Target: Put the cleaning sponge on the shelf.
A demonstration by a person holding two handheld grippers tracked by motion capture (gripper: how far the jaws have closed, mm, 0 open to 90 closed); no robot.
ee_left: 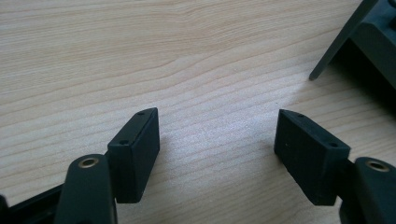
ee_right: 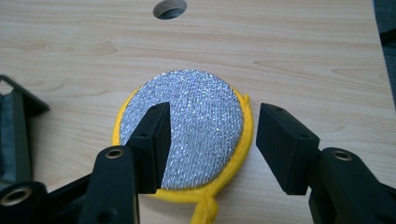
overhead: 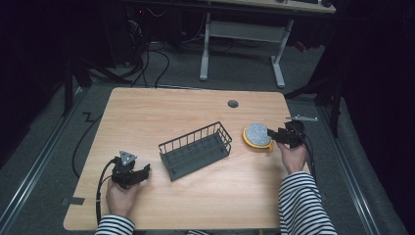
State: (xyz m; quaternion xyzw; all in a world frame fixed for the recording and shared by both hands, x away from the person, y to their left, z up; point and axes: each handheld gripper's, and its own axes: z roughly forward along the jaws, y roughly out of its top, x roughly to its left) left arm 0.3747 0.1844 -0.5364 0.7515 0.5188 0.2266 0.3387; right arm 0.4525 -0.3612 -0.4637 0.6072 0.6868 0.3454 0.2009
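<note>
The right tongs straddle the scrubber's edge, wide open, gripping nothing. Next, I judge: close them. The left tongs rest open, empty.

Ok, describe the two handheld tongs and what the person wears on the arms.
Both the left tongs and the right tongs are black, each with two blocky rectangular jaws on arms with brass-coloured pivot holes. A grey three-cornered plate tops the left one, and a black cable trails from it. The sleeves are black-and-white striped.
</note>
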